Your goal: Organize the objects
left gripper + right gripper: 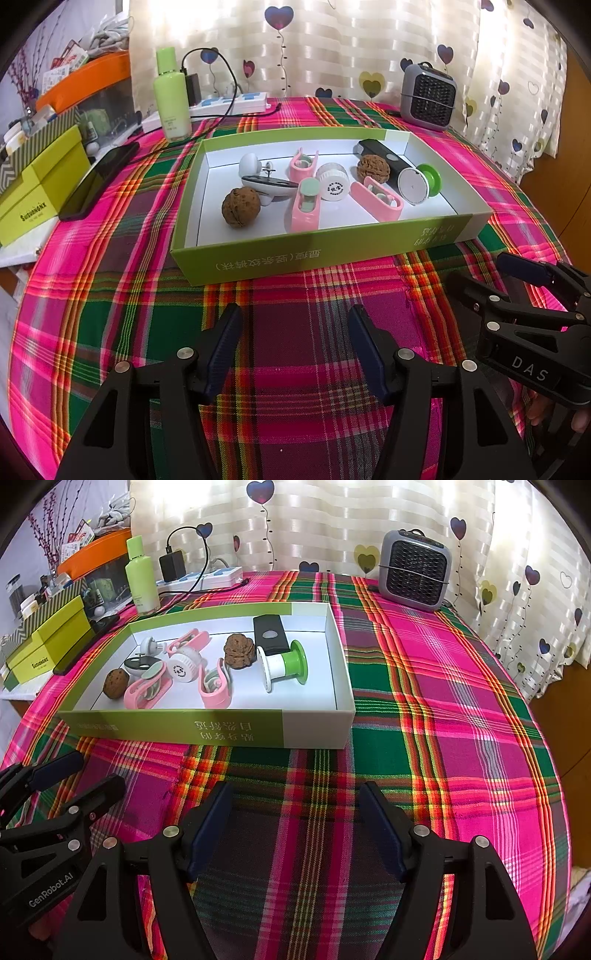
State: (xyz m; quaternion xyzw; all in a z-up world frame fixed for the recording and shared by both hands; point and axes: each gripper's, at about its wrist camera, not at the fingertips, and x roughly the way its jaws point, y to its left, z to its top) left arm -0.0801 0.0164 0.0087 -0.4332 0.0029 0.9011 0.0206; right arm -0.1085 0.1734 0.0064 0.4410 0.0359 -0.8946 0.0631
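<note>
— Where are the things sitting now?

— All in the green box (258, 258), lying on the plaid bench (314, 332); two walnuts, three pink clips, a green spool (284, 664), a black case; nothing is lying loose on the cloth that I can see.

— And the claws?

— Both are hovering over bare cloth on the near side of the box; the left claw (295, 347) is standing moderately open, gripping nothing; the right claw (295, 823) is standing fully spread, gripping nothing either.

— Which is nearer what?

— The box is lying ahead of both, its long side running across their line of reach; the left one is facing the walnut (240, 206) end, the right one the spool end; I'm guessing little remains.
</note>
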